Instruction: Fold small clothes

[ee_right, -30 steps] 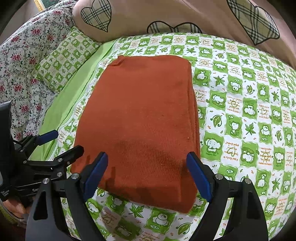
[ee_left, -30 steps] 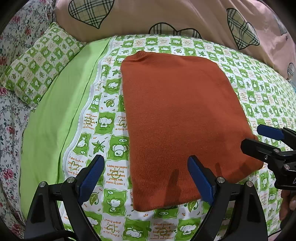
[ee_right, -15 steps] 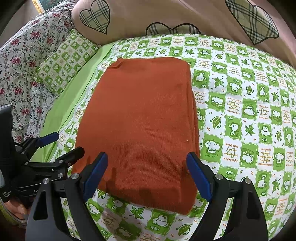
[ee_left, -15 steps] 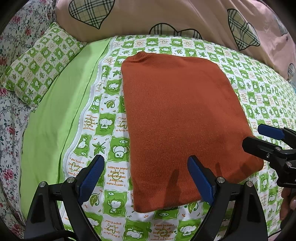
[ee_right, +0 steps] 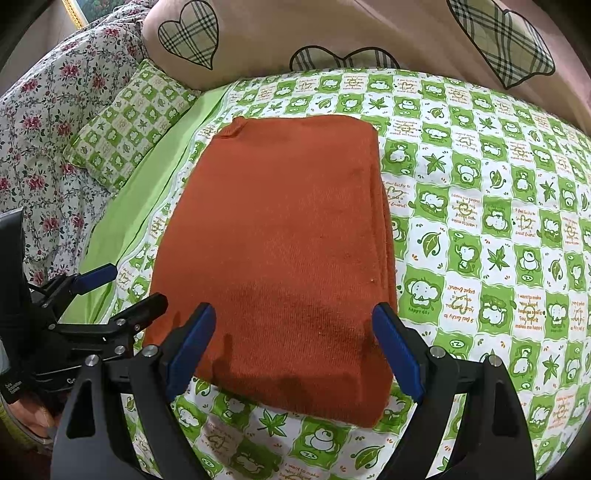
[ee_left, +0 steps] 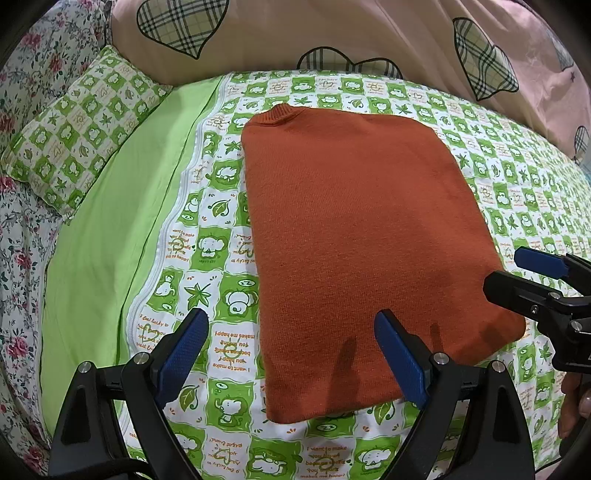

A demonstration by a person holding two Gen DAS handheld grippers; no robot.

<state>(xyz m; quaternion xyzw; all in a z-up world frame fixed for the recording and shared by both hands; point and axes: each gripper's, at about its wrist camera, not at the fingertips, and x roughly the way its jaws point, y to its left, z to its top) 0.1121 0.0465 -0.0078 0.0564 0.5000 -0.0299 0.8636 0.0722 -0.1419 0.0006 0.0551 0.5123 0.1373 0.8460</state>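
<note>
Left gripper: your left gripper (ee_left: 291, 354) hangs with its blue pads spread wide, holding nothing; it sits above the near left corner of the sweater, one pad over the bedspread, the other over the knit.
Right gripper: your right gripper (ee_right: 295, 350) is likewise spread wide and empty, poised above the sweater's near edge; its two pads bracket nearly the full width of the fold.
Cross view: in the left wrist view your right gripper (ee_left: 543, 284) enters from the right edge, just beside the sweater's near right corner; a bit of your hand (ee_left: 576, 410) shows below it.
Contact: you cannot tell from either view whether any pad touches the cloth; shadows of the pads fall on the knit.
Sweater: the rust-orange sweater (ee_left: 354, 236) lies folded into a flat rectangle, collar at the far left corner, layered edges stacked along its right side.
Placement: it rests on the bedspread (ee_right: 480, 229), a green-and-white check with elephants and leaves, about mid-bed, long side running away from you.
Left of it: a plain lime-green sheet strip (ee_left: 110, 229), then a matching checked pillow (ee_left: 74, 125) toward the far left corner.
Far edge: a pink quilt (ee_left: 369, 33) with plaid hearts.
Left margin: floral fabric (ee_right: 44, 122).
</note>
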